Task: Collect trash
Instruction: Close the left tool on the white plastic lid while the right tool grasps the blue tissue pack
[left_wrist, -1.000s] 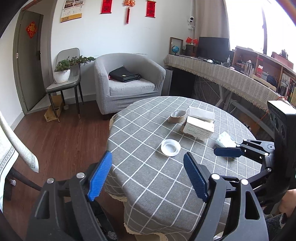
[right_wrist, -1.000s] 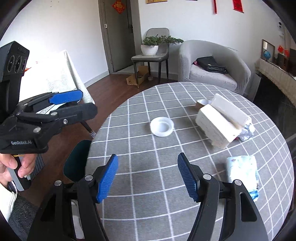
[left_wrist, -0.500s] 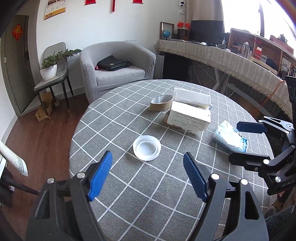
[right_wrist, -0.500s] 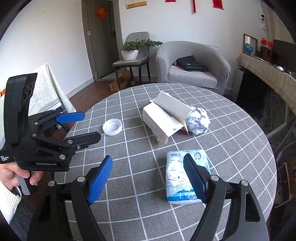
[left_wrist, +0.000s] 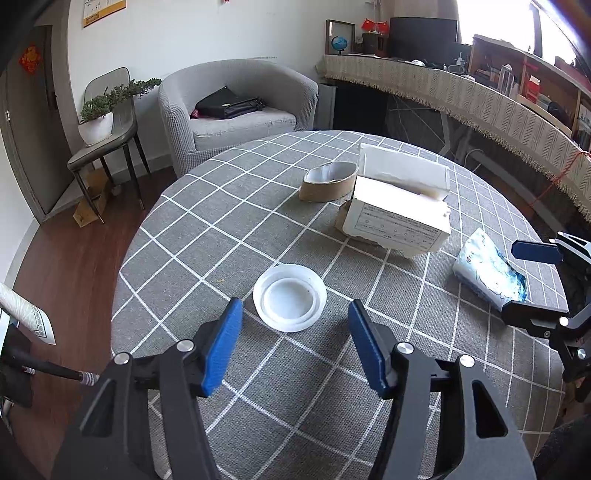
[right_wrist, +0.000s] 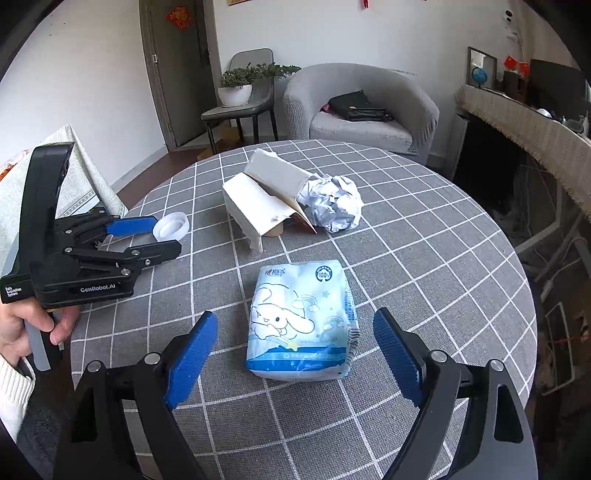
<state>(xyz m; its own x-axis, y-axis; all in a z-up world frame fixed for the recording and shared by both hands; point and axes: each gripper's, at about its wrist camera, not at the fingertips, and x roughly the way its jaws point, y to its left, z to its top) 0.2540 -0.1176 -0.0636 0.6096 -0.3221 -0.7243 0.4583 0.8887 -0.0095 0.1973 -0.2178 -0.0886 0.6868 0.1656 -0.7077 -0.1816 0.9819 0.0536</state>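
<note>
both grippers gape wide over the round table (left_wrist: 207, 221) and we hold nothing. our left gripper (left_wrist: 295, 343) hangs just short of a white plastic lid (left_wrist: 290, 297), not touching it. our right gripper (right_wrist: 295, 354) brackets a blue tissue pack (right_wrist: 301, 321) lying flat, pads clear of it. beyond sit a torn white box (right_wrist: 258, 199), a crumpled paper ball (right_wrist: 332, 203) against it, and a cardboard ring (left_wrist: 328, 181).
</note>
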